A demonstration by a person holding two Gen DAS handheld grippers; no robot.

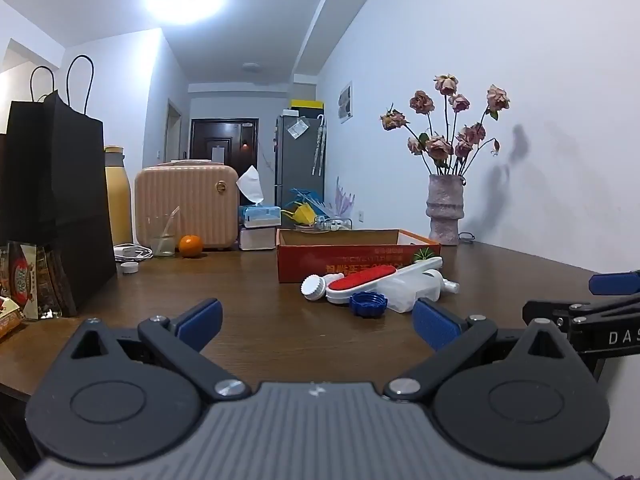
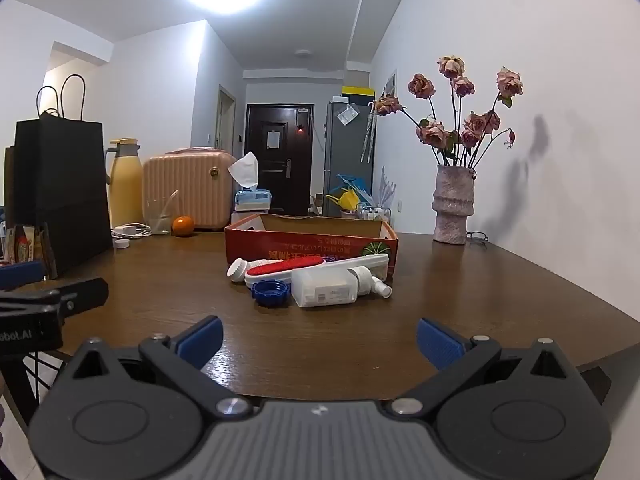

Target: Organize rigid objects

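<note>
The task looks to be at its very start, as far as the two views show: nothing is picked up yet and all the loose objects lie outside the box. On the brown wooden desk point(image 2: 400, 320), the red cardboard box point(image 2: 312, 246) stands toward the far edge, open at the top; from this low angle its inside is hidden, so I cannot tell if something is already in it. Just in front of its near wall the small things lie together in a heap: a white plastic bottle with a pump nozzle point(image 2: 326, 288) on its side, a white brush with a red pad point(image 2: 288, 266) leaning against the box, a round white cap point(image 2: 236, 270) at the left end, and a blue screw lid point(image 2: 270, 292) nearest to the camera. The left gripper point(image 1: 316, 322) and the right gripper point(image 2: 318, 338) both hover over the near edge of the desk, well apart from the heap, with their jaws spread wide and nothing between them. In my judgement every one of these pieces is left to sort, probably into the box.
</note>
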